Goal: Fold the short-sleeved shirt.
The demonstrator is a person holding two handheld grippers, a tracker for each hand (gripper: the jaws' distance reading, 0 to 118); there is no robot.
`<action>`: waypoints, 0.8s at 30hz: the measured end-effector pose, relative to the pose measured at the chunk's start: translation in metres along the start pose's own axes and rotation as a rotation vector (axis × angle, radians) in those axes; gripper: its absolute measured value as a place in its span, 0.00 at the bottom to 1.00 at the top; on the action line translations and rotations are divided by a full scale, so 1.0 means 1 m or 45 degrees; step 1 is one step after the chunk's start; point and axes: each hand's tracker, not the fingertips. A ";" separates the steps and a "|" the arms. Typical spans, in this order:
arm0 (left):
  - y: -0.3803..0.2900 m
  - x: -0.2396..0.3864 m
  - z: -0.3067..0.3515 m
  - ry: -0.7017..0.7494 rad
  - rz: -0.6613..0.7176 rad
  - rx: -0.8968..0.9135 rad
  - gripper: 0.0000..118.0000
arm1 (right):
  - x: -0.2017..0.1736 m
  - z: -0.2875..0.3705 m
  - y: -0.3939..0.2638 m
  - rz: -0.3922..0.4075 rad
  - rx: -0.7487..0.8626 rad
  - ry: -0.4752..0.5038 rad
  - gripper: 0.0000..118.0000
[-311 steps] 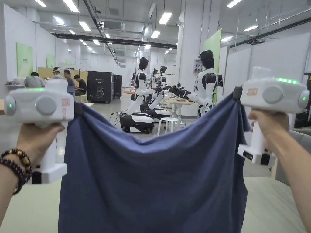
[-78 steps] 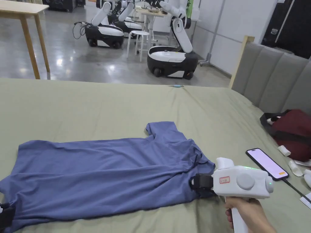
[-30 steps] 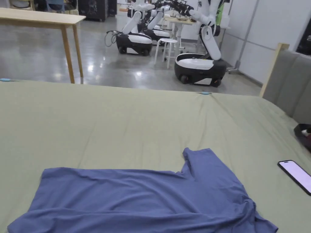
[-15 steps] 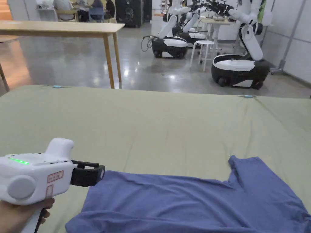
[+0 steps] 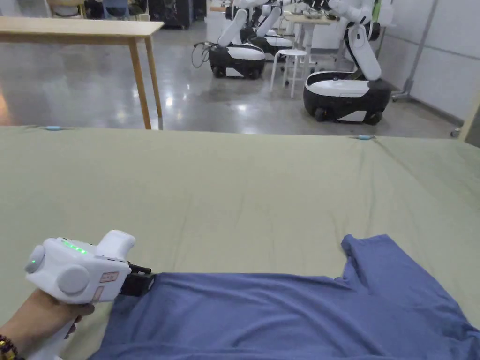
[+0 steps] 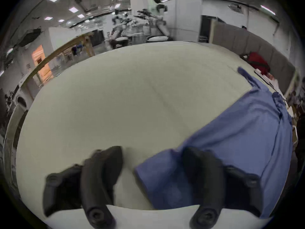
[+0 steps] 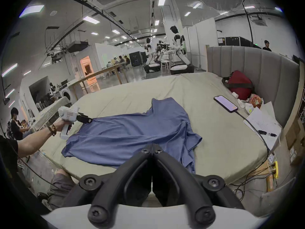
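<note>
Across the wide green bed the blue short-sleeved shirt lies spread out nearly flat, hem end toward nine o'clock from where the person stands and collar end toward three, one sleeve sticking out at twelve toward the far side; to my eye it was laid that way so both long edges can be reached for a lengthwise fold. Ripples run through the body, so it is not fully smoothed. Off at three o'clock, by the grey headboard, a red bag, some papers and a phone sit well apart from the cloth, out of the folding area. The left gripper is down at the shirt's far hem corner, jaws spread apart with one lying on the blue fabric and the other over bare sheet, probably lining up to pinch that corner. The right gripper hangs back at six o'clock above the near edge, jaws closed together on nothing, seemingly waiting its turn.
</note>
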 end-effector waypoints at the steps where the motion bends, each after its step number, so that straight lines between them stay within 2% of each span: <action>1: 0.001 0.004 0.003 -0.024 0.000 -0.032 0.03 | -0.001 -0.003 0.000 0.005 -0.007 0.005 0.00; 2: 0.000 0.009 0.005 -0.041 0.007 -0.053 0.02 | -0.002 -0.005 0.000 0.011 -0.011 0.011 0.00; 4: 0.000 0.019 0.012 0.099 -0.115 -0.027 0.02 | -0.004 -0.011 0.003 0.032 -0.022 0.026 0.00; 5: 0.003 0.022 0.012 0.084 -0.107 -0.028 0.01 | -0.004 -0.014 0.006 0.050 -0.025 0.033 0.00; 9: 0.011 0.025 0.031 0.076 -0.076 0.029 0.01 | 0.004 -0.046 0.045 0.234 -0.002 0.030 0.00; 12: 0.015 0.024 0.051 0.083 -0.074 0.063 0.01 | 0.024 -0.101 0.086 0.337 -0.010 -0.006 0.00; 14: 0.016 0.037 0.066 0.085 -0.077 0.079 0.01 | 0.044 -0.155 0.112 0.342 -0.073 -0.043 0.04; 15: 0.015 0.039 0.071 0.091 -0.077 0.084 0.01 | 0.063 -0.183 0.119 0.332 -0.076 -0.054 0.21; 16: 0.014 0.040 0.076 0.093 -0.081 0.079 0.01 | 0.076 -0.212 0.127 0.307 -0.099 -0.051 0.61; 17: 0.015 0.046 0.080 0.090 -0.079 0.080 0.01 | 0.087 -0.237 0.134 0.261 -0.174 -0.028 0.92; 18: 0.012 0.048 0.085 0.089 -0.074 0.093 0.01 | 0.095 -0.258 0.139 0.217 -0.237 -0.017 1.00; 19: 0.008 0.050 0.089 0.082 -0.063 0.103 0.01 | 0.104 -0.281 0.141 0.184 -0.306 -0.024 1.00; 22: 0.003 0.054 0.092 0.065 -0.026 0.118 0.01 | 0.114 -0.328 0.135 0.222 -0.427 -0.101 0.96; 24: -0.001 0.057 0.093 0.072 -0.028 0.117 0.01 | 0.122 -0.353 0.124 0.236 -0.553 -0.206 0.96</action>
